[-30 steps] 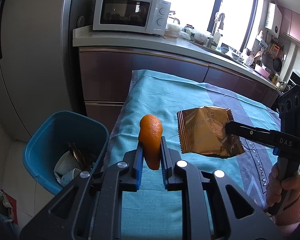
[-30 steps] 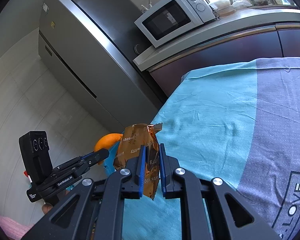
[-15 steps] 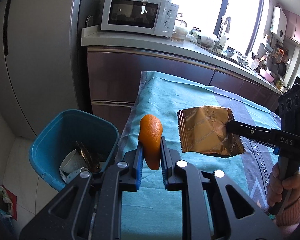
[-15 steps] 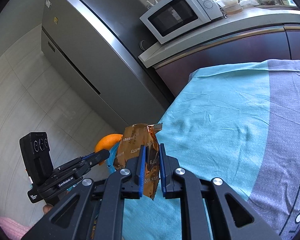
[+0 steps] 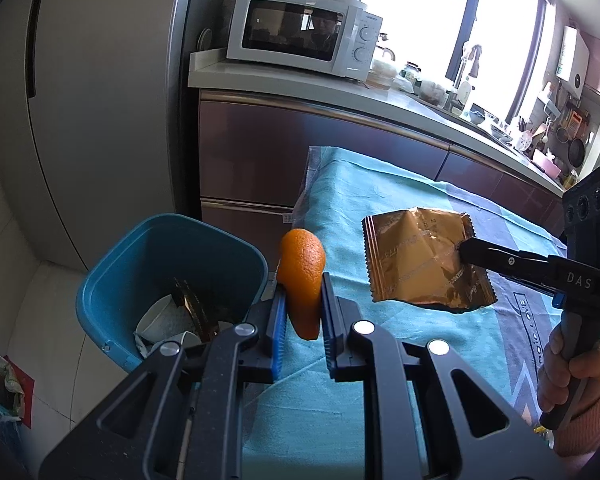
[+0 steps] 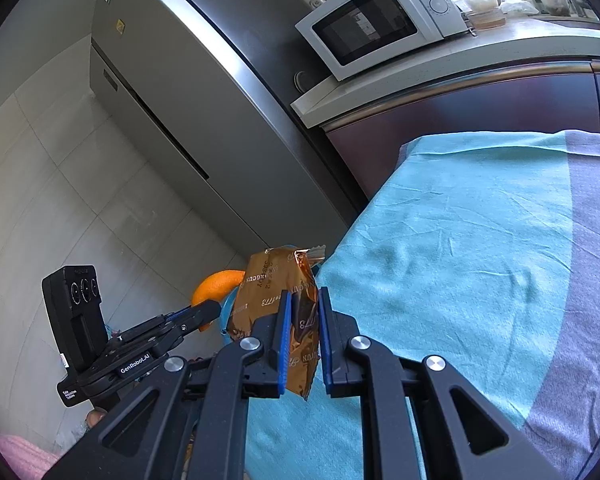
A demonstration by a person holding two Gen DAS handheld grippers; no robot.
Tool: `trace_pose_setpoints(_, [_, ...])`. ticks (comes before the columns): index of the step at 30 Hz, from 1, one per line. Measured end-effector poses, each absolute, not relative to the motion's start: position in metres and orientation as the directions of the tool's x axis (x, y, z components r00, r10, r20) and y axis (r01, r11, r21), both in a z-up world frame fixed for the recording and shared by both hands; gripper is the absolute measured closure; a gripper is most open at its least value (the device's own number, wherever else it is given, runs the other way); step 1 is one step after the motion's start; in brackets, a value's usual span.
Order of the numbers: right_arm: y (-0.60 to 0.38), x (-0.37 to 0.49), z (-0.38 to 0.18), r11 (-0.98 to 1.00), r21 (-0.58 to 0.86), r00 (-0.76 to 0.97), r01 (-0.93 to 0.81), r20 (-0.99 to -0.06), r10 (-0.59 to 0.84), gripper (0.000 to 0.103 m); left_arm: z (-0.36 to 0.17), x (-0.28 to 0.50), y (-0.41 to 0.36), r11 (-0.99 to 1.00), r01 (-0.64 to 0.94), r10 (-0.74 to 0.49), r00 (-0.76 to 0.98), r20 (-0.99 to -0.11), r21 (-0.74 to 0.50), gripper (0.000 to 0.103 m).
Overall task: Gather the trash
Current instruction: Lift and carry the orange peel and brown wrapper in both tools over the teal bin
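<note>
My left gripper (image 5: 303, 300) is shut on a piece of orange peel (image 5: 302, 276), held upright above the table's left edge, just right of the blue trash bin (image 5: 100, 280). The bin stands on the floor and holds white cups and a brown wrapper. My right gripper (image 6: 302, 312) is shut on a shiny brown snack wrapper (image 6: 276, 292), which hangs in the air over the teal cloth (image 6: 460, 248). In the left wrist view the wrapper (image 5: 416, 264) sits right of the peel with the right gripper (image 5: 466, 249) clamped on its edge. The right wrist view shows the peel (image 6: 216, 284) and left gripper (image 6: 206, 312) to the left.
A cloth-covered table (image 5: 380, 208) runs to the right. Behind it stand dark cabinets (image 5: 280, 152) with a white microwave (image 5: 300, 40) on the counter, and a grey fridge (image 5: 100, 100) to the left. A hand (image 5: 572, 380) grips the right tool's handle.
Both grippers have drifted left toward the bin, still holding the peel and the wrapper. The bin now sits nearer the left gripper's fingers in the left wrist view.
</note>
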State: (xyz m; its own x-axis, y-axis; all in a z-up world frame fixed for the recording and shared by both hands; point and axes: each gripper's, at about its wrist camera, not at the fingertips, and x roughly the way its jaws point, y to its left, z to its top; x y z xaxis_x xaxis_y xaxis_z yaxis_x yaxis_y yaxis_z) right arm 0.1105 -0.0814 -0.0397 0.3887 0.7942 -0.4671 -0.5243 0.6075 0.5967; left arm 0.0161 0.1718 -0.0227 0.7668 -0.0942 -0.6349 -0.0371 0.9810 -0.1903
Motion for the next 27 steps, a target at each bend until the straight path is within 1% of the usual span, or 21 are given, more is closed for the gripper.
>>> trace_pose_setpoints(27, [-0.034,0.124,-0.042,0.586,0.589,0.314,-0.556,-0.504,0.805,0.091,-0.034,0.018,0.202,0.975,-0.117,-0.035,0.757,-0.652,-0.188,0.087])
